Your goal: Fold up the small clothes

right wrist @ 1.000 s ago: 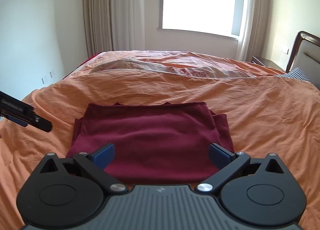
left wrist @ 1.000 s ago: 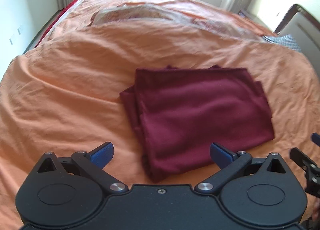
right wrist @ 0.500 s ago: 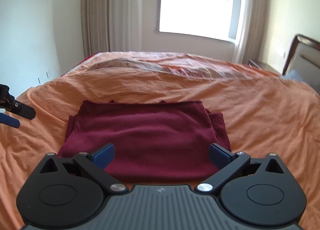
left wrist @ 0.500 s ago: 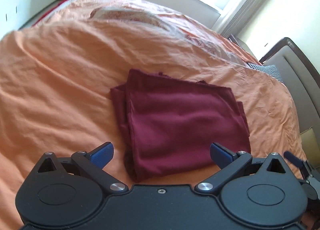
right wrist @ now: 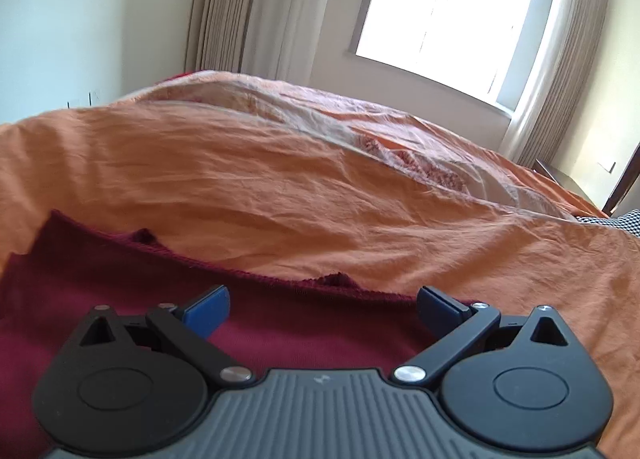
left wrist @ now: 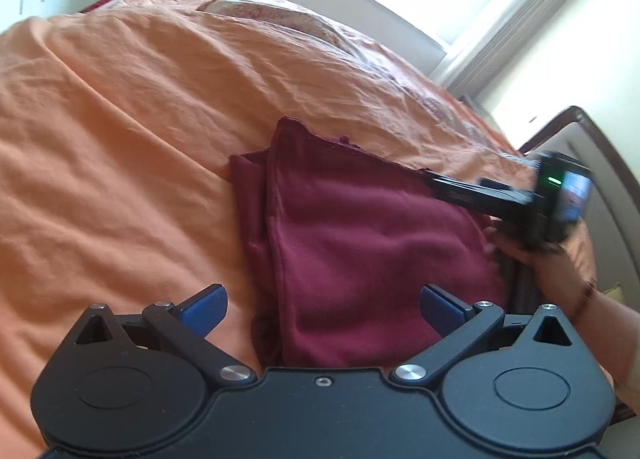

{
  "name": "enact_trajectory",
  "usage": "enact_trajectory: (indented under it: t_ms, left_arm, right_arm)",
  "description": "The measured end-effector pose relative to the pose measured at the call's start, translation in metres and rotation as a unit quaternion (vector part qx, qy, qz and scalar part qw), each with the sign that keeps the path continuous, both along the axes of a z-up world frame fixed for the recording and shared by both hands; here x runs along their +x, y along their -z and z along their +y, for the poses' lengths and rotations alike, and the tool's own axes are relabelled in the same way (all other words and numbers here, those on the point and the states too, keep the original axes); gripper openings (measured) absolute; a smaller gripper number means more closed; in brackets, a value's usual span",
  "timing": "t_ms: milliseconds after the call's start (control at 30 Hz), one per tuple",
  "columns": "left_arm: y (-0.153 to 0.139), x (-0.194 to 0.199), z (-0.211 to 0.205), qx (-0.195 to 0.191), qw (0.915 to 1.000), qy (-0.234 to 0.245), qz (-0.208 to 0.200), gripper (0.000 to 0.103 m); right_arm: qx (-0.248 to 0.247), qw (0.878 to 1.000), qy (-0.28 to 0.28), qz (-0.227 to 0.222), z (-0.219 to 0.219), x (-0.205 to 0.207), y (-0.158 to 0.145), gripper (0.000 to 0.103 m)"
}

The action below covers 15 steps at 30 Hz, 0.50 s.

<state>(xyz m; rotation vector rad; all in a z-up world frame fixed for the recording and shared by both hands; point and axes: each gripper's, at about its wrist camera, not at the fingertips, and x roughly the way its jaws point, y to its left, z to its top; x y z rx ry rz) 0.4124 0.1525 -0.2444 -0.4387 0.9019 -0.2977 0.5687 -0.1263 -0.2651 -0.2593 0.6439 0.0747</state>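
A folded dark red garment (left wrist: 360,243) lies flat on the orange bedspread (left wrist: 120,119). My left gripper (left wrist: 322,305) hovers open over the garment's near left corner, nothing between its blue fingertips. In the left wrist view the right gripper (left wrist: 430,179) reaches in from the right, held by a hand (left wrist: 552,255), its tip at the garment's far right edge. In the right wrist view the right gripper (right wrist: 323,309) is open low over the garment (right wrist: 100,299), its fingertips just short of the frayed far hem.
The bedspread (right wrist: 280,179) is wrinkled and rises into a ridge behind the garment. A patterned quilt (right wrist: 420,167) shows at the fold. A headboard (left wrist: 600,163) stands at the right, with a window and curtains (right wrist: 256,7) behind the bed.
Both grippers have moved forward and lower toward the garment. The right gripper has advanced over the cloth to its far edge, and now shows well inside the left wrist view.
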Motion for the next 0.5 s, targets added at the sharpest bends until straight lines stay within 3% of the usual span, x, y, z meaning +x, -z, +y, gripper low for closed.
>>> enact_trajectory:
  t_ms: [100, 200, 300, 500]
  left_arm:
    - [0.017, 0.013, -0.001, -0.010, 0.9999, 0.004, 0.003, 0.102]
    - [0.034, 0.029, 0.002, -0.036, 0.9991, -0.008, 0.022, 0.102]
    - [0.051, 0.044, 0.001, -0.041, 0.9983, -0.012, 0.041, 0.102]
    - [0.077, 0.059, 0.000, -0.105, 0.9935, 0.006, 0.043, 0.102]
  right_arm:
    - [-0.049, 0.998, -0.020, 0.038, 0.010, 0.007, 0.025, 0.098]
    - [-0.054, 0.997, -0.056, 0.027, 0.010, -0.025, 0.036, 0.097]
    - [-0.034, 0.996, -0.077, 0.002, 0.001, -0.065, 0.026, 0.098]
    - [-0.005, 0.995, -0.091, -0.036, -0.011, -0.117, 0.000, 0.101]
